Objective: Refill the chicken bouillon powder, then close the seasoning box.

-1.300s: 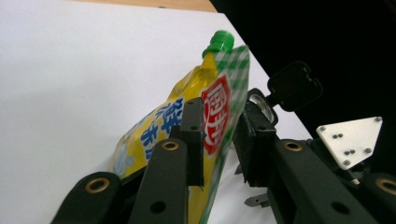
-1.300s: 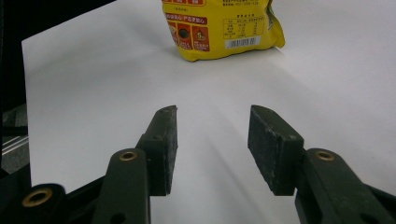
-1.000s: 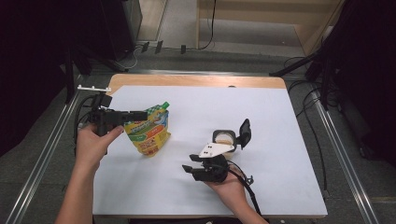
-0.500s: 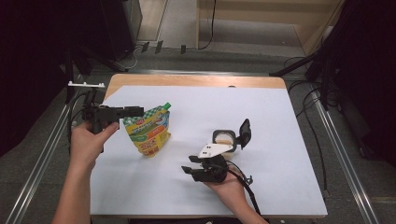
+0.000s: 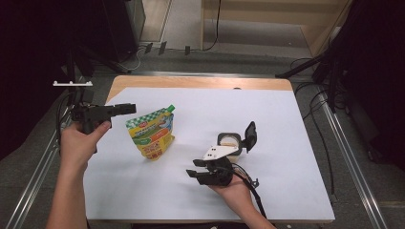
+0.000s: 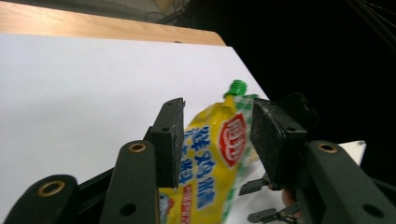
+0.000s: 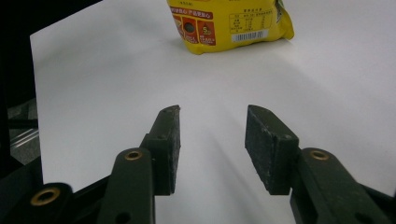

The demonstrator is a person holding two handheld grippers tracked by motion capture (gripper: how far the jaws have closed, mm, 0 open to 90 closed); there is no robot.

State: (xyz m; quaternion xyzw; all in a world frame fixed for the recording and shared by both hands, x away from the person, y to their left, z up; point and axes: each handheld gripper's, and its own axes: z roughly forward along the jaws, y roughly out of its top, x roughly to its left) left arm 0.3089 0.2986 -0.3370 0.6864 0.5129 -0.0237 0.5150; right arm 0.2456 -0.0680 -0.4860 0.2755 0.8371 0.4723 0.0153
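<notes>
High view: a white-topped counter (image 5: pixel 286 124) with a wooden far edge carries a yellow-and-green spouted pouch (image 5: pixel 149 135), which stands upright left of centre with its green cap (image 5: pixel 170 108) at the upper right corner. The left gripper (image 5: pixel 128 109) is held level in the person's left hand (image 5: pixel 81 143), with its tips just beside the pouch's upper left edge and no contact visible. The right gripper (image 5: pixel 193 168) rests low over the counter near the front edge, in the right hand (image 5: pixel 234 188), pointing left toward the pouch and well apart from it. Just beyond the right gripper stands a small round container (image 5: pixel 229 141) with its black hinged lid (image 5: pixel 250 136) flipped up.

Left gripper view: the jaws of the left gripper (image 6: pixel 217 135) have just been opening; the pouch (image 6: pixel 212 163) appears in the gap between the pads (image 6: pixel 273 140), but farther off, and neither pad presses on it. The green cap (image 6: pixel 237 87) shows above the jaw tips.

Right gripper view: the right gripper (image 7: pixel 212 142) has just been narrowing its jaws slightly, yet they stand parted with only bare counter (image 7: pixel 327 84) between them. The pouch (image 7: pixel 231 23) stands ahead, its barcode panel facing the camera.
</notes>
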